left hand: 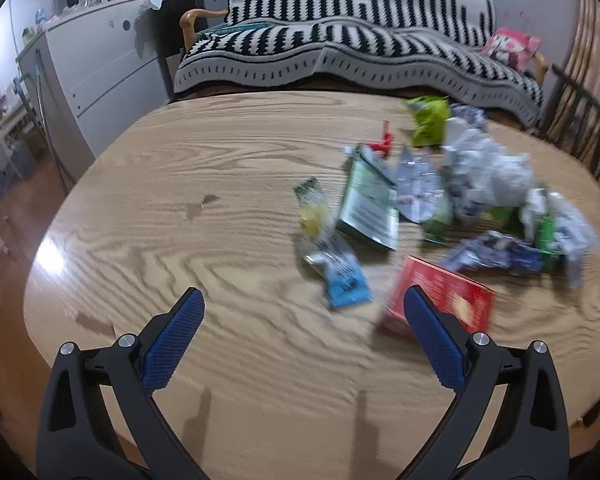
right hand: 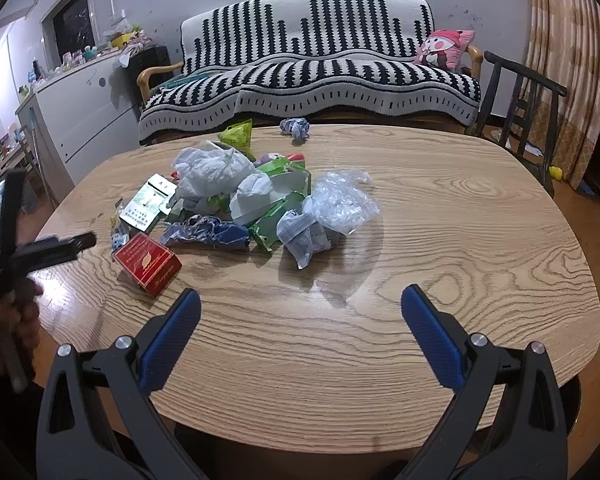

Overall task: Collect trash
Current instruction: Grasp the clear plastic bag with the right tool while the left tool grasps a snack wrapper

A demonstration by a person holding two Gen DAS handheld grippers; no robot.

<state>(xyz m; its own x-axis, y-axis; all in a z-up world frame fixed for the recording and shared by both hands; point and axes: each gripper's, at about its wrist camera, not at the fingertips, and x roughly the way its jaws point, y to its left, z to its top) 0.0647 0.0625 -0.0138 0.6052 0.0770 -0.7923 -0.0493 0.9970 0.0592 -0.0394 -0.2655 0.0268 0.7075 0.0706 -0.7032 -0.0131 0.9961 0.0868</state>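
Hovering over the near edge of the wooden table [right hand: 440, 208], right gripper [right hand: 300, 300] has its blue pads spread wide, nothing between them, bare wood below. Left gripper [left hand: 304, 300] is likewise spread and empty, above the table's near edge; its right pad [left hand: 432, 340] overlaps the red box [left hand: 452, 296] in the left wrist view, but contact cannot be told. That view is motion-blurred. In the right wrist view the left gripper shows as a dark blurred shape at the table's left edge, with a hand [right hand: 8, 320] around it. The red box [right hand: 148, 264] lies flat toward the near-left part of the surface, closest of the trash to both grippers. Just beyond it sits the main trash pile [right hand: 252, 200], left of the table's centre: a white-and-green carton [right hand: 148, 204], a crumpled blue wrapper [right hand: 216, 232], a white plastic bag [right hand: 212, 168], green packaging [right hand: 276, 216], a clear crinkled bag [right hand: 344, 200], all touching or overlapping. A small light-blue snack wrapper [left hand: 340, 276] lies just left of the red box. A lime-green wrapper [right hand: 238, 134] sits at the pile's far side, and 1 crumpled blue-white ball [right hand: 296, 128] lies apart at the far edge. Behind the table stands a sofa [right hand: 320, 72] under a black-and-white throw, a pink cushion [right hand: 444, 50] at its right end.
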